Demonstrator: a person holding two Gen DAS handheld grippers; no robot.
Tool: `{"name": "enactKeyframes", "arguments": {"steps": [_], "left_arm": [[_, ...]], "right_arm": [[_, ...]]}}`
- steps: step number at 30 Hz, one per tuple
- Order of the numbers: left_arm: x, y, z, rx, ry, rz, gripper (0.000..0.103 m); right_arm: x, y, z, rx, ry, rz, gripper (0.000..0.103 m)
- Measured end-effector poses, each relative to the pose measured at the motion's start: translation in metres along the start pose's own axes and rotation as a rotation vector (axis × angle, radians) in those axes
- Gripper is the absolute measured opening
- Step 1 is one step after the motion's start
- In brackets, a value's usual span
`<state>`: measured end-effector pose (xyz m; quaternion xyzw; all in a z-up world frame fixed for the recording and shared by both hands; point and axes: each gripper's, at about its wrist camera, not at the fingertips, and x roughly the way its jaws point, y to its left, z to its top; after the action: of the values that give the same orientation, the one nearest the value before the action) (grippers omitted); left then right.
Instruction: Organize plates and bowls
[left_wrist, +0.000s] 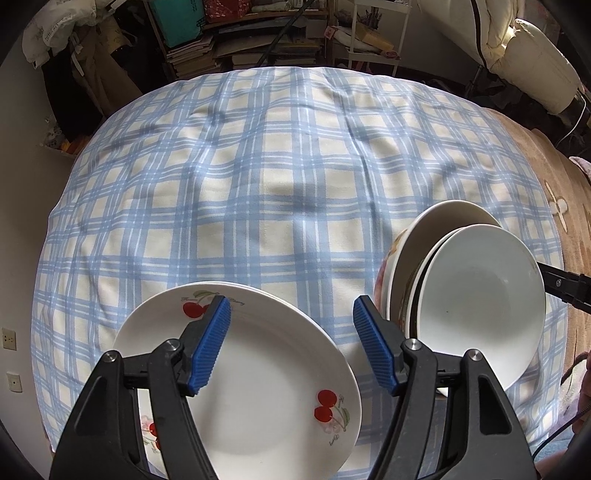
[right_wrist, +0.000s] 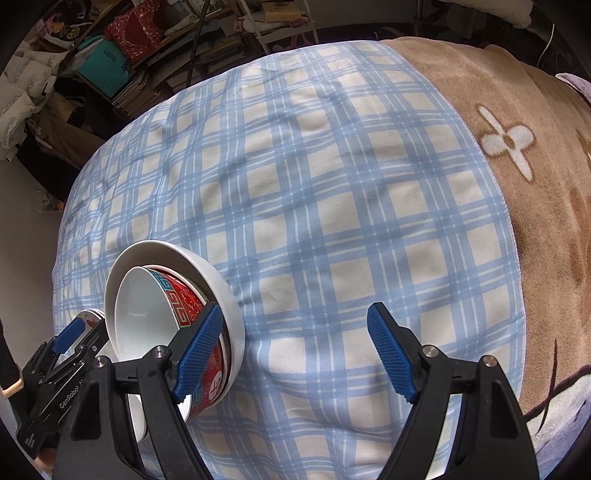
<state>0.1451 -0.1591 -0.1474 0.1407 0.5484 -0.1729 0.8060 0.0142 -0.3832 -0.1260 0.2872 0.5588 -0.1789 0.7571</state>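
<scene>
A blue-and-cream plaid cloth lies beside a tan blanket. Behind stand cluttered bookshelves, a white rack and a grey wall with outlets.

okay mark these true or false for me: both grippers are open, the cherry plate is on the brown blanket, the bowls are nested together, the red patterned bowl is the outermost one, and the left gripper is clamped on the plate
1. Both grippers are open. True: the left gripper and right gripper hold nothing.
2. The cherry plate lies on the brown blanket. False: it lies on the blue plaid cloth.
3. The bowls are nested. True.
4. The red patterned bowl is outermost. False: it sits inside a white bowl.
5. The left gripper is clamped on the plate. False: its fingers stand apart above it.
</scene>
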Motion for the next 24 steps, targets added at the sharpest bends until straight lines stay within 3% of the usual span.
{"name": "enactKeyframes", "arguments": {"steps": [6,11,17,21,24], "left_arm": [[0.002,-0.007,-0.001,0.025,0.003,0.001,0.068],[0.000,-0.011,-0.001,0.040,-0.012,0.011,0.068],[-0.002,-0.014,-0.001,0.053,-0.024,-0.019,0.055],[-0.001,-0.011,0.000,0.038,-0.019,-0.075,0.043],[0.001,-0.007,0.003,0.009,-0.013,-0.113,0.041]], "right_arm": [[-0.002,0.000,0.000,-0.001,-0.003,0.029,0.085],[-0.001,-0.001,0.000,0.007,0.006,0.070,0.068],[0.003,0.007,-0.002,-0.027,0.033,0.077,0.050],[0.003,0.009,-0.003,-0.034,0.029,0.075,0.050],[0.004,0.009,-0.002,-0.035,0.029,0.073,0.050]]}}
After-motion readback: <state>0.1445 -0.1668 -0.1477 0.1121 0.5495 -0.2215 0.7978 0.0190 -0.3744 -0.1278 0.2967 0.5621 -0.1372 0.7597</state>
